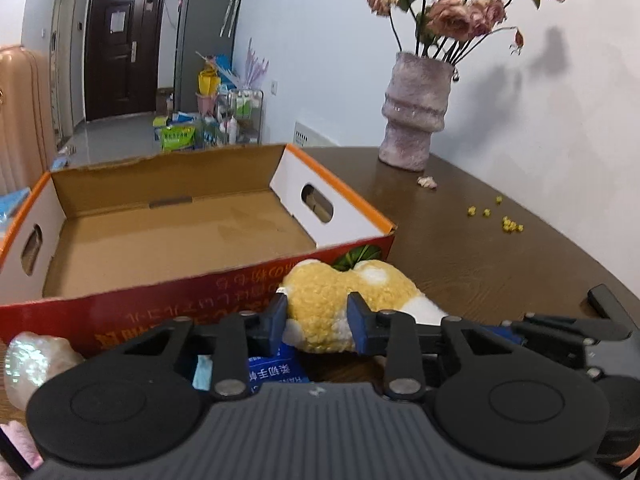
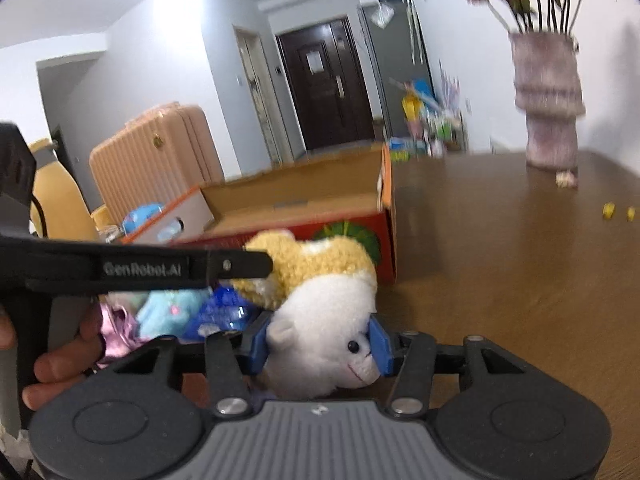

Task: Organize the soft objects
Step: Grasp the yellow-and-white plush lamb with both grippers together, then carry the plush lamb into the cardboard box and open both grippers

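A yellow and white plush toy (image 1: 340, 300) lies on the brown table just in front of the open cardboard box (image 1: 180, 220). My left gripper (image 1: 318, 322) is shut on the toy's yellow body. My right gripper (image 2: 318, 344) is shut on the toy's white head (image 2: 332, 332). The left gripper also shows in the right wrist view (image 2: 240, 266), reaching in from the left onto the yellow body (image 2: 320, 260). The box (image 2: 300, 200) is empty inside. More soft items lie near the box: a pearly one (image 1: 36, 360), a light blue one (image 2: 168, 312) and a pink one (image 2: 116, 324).
A pink vase (image 1: 412, 120) of dried flowers stands at the far right of the table (image 1: 500, 272). Small yellow bits (image 1: 508, 224) and a pale scrap (image 1: 427, 182) lie near it. A blue packet (image 1: 276, 372) lies under the grippers. A pink suitcase (image 2: 156, 156) stands beyond the table.
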A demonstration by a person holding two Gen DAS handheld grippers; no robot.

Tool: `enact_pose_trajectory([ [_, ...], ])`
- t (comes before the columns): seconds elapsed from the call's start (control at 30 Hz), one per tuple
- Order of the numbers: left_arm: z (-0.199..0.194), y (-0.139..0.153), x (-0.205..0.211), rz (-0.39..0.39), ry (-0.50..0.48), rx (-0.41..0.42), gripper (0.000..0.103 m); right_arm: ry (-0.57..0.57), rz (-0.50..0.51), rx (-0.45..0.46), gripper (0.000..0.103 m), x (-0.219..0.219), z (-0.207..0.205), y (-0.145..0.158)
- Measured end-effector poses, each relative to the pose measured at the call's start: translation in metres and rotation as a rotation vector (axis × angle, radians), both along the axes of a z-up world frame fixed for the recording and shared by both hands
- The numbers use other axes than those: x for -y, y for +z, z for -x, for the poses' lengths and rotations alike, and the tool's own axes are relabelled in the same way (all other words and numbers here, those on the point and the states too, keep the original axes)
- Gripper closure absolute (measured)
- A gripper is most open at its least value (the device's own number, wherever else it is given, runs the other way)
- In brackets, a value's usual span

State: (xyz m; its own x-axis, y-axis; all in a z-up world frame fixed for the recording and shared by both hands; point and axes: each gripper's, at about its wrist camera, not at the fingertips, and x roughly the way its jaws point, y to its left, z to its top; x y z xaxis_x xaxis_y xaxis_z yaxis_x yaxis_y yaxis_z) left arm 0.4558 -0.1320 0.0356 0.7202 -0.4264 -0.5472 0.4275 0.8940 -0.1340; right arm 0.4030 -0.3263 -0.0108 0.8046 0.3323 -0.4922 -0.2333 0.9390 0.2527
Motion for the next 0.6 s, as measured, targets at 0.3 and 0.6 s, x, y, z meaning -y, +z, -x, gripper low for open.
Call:
enact_pose_trajectory([
  [0.3,0.083,0.053,-0.024,0.074,0.014,0.108,0.071,0.057,0.062,0.162,0.054,-0.017,0.073,0.059],
  [0.6,0.127,0.076,-0.047,0.126,0.028,0.152,0.071,0.079,0.078,0.229,0.055,-0.035,0.125,0.084],
])
